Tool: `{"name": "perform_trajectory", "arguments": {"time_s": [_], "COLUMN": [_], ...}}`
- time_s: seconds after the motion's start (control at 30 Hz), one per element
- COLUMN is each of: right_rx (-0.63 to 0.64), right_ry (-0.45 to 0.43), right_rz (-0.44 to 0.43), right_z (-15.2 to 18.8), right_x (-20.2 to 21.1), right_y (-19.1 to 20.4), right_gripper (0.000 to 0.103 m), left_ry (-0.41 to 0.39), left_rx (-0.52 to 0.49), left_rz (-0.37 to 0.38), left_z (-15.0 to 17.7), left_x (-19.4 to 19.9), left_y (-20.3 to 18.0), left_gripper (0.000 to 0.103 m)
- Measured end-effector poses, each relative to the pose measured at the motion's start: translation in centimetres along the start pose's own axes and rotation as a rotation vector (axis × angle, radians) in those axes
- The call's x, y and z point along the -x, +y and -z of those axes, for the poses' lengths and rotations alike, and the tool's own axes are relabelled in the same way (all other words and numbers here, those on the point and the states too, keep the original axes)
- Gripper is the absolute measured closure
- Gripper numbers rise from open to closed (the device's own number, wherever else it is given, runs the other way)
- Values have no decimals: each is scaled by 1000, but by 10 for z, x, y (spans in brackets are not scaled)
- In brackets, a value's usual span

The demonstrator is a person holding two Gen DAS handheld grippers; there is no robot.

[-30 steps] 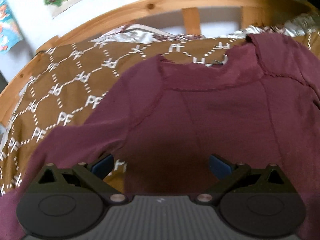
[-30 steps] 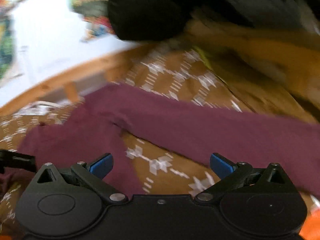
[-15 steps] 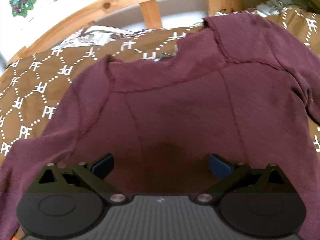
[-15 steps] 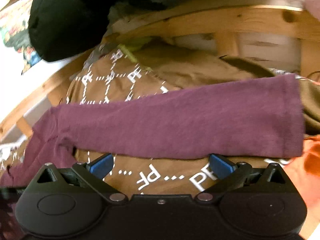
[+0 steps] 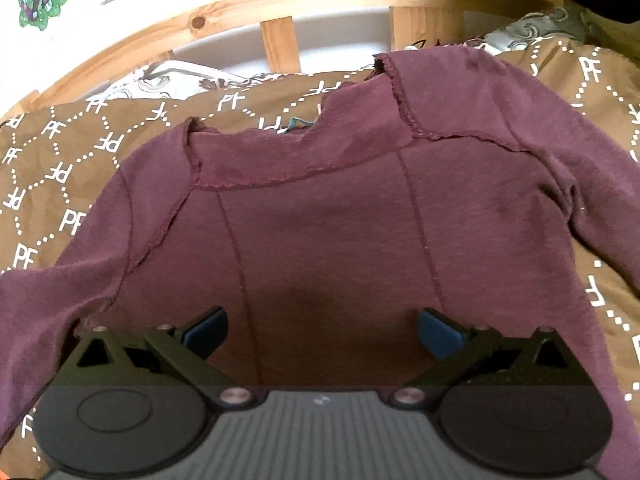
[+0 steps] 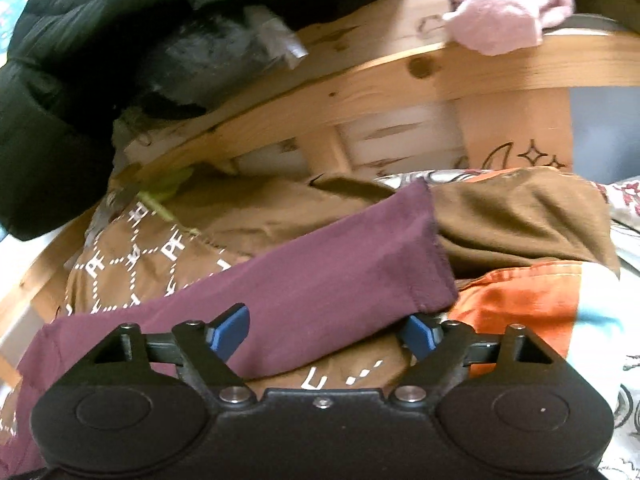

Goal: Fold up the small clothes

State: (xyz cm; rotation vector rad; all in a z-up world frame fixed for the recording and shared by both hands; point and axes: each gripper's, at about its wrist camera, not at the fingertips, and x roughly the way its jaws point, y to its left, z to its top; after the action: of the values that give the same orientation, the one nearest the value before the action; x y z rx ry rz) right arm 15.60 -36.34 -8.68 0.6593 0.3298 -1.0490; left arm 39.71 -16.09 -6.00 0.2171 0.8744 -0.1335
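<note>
A maroon long-sleeved top lies spread flat on a brown patterned blanket, neckline toward the wooden rail. My left gripper hovers open over the lower middle of the top's body, with nothing pinched between its blue pads. In the right wrist view one maroon sleeve stretches out to its cuff. My right gripper straddles that sleeve near the cuff. Its jaws are closing with the sleeve between them, and the pads stand a little apart from the cloth.
A curved wooden bed rail with slats borders the far side. A black jacket and a pink cloth hang over the rail. An orange cloth lies just beyond the cuff, with a folded brown cover behind it.
The right gripper swung and rolled along the sleeve to its cuff end, and its jaws narrowed around it. The left gripper slid over the top's body, then held still.
</note>
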Motion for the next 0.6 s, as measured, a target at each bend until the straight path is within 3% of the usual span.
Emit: {"name": "perform_trajectory", "arguments": {"time_s": [0.2, 0.3, 0.37, 0.47, 0.6], "right_rx": [-66, -47, -32, 66, 289], "right_ry": [-64, -98, -125, -193, -353], "right_rz": [64, 124, 140, 126, 31], "right_z": [-4, -5, -7, -11, -19], "right_x": [-1, -2, -1, 3, 20], "right_y": [-5, 0, 2, 12, 39], "right_gripper": [37, 58, 81, 93, 96], "left_ry": [62, 69, 95, 139, 143], "left_rx": [4, 36, 64, 84, 119], "left_rz": [54, 78, 119, 156, 199], "left_z": [2, -2, -8, -15, -14], "left_x": [2, 6, 7, 9, 20], "left_y": [5, 18, 32, 53, 90], "left_gripper": [0, 0, 0, 0, 0]}}
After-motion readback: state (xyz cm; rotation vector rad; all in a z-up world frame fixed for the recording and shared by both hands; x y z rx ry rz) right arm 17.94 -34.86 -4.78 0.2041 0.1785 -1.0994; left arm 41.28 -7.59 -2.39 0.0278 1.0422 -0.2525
